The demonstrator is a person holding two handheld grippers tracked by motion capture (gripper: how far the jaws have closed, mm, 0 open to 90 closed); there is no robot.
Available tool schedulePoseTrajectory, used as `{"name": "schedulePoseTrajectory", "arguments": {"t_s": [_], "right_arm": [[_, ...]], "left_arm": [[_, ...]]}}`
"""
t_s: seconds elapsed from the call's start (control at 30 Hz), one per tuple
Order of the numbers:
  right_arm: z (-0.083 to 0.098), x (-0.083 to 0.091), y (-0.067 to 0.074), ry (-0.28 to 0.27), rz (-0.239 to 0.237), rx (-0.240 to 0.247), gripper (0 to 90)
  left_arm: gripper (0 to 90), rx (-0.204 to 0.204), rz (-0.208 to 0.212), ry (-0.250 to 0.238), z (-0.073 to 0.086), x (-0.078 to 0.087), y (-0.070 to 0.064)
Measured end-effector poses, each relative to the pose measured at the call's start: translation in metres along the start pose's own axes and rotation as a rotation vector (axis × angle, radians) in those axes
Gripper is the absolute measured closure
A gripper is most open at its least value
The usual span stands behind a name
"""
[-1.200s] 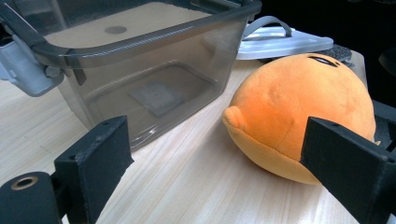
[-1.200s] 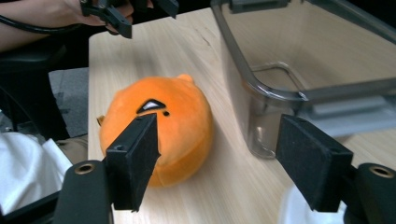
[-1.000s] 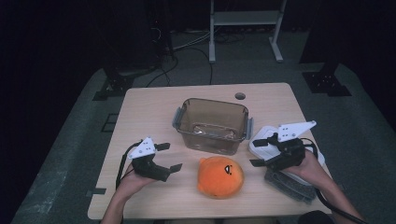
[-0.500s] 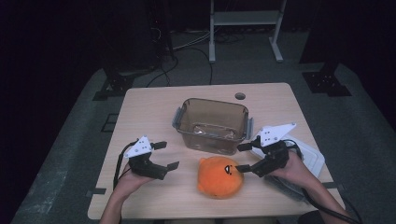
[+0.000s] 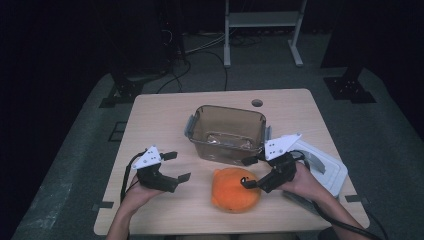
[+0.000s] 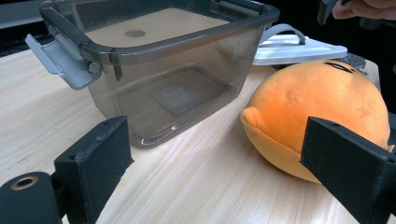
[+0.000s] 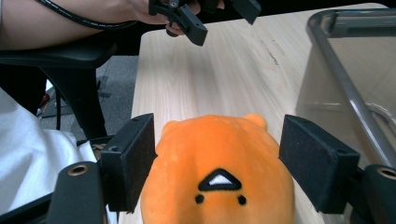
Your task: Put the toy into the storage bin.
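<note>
An orange plush toy [image 5: 235, 190] with a small embroidered face lies on the wooden table [image 5: 165, 115], just in front of a clear grey container [image 5: 227, 132]. My right gripper [image 5: 245, 172] reaches in from the right and is open. In the right gripper view its jaws stand on either side of the plush toy [image 7: 219, 154] without squeezing it. My left gripper [image 5: 179, 166] rests open to the left of the toy with nothing between its jaws. In the left gripper view, the plush toy [image 6: 322, 107] sits at the right and the container [image 6: 177, 60] stands behind.
A white lid [image 5: 320, 167] with a grey handle lies at the table's right edge, behind my right hand. The container has grey latches [image 6: 60, 60] on its ends. A cable hole [image 5: 257, 103] marks the far table edge. Bare wood lies left of the container.
My right gripper has moved left from above the white lid to the plush toy, and its jaws now flank the toy. The left gripper has stayed put.
</note>
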State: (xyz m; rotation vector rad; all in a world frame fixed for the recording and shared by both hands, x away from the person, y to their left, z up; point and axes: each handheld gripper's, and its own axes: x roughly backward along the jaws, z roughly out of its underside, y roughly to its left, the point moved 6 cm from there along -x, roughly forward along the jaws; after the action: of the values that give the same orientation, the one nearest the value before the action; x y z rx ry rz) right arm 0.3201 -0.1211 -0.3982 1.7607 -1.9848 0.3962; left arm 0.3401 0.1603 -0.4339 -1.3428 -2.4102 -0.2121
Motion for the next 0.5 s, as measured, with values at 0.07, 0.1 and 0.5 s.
{"name": "schedulePoseTrajectory", "arguments": {"t_s": [0.07,0.1,0.5], "right_arm": [[0.0,-0.004,0.001,0.006,-0.005,0.007,25.9],[-0.001,-0.006,0.002,0.006,-0.011,0.004,25.9],[0.005,-0.03,0.004,0.051,-0.042,0.018,26.0]], "left_arm": [[7.9,0.0,0.001,-0.001,0.0,0.0,0.0],[7.9,-0.001,0.002,-0.001,0.0,0.0,0.0],[7.9,-0.001,0.0,0.002,0.001,0.001,0.0]]}}
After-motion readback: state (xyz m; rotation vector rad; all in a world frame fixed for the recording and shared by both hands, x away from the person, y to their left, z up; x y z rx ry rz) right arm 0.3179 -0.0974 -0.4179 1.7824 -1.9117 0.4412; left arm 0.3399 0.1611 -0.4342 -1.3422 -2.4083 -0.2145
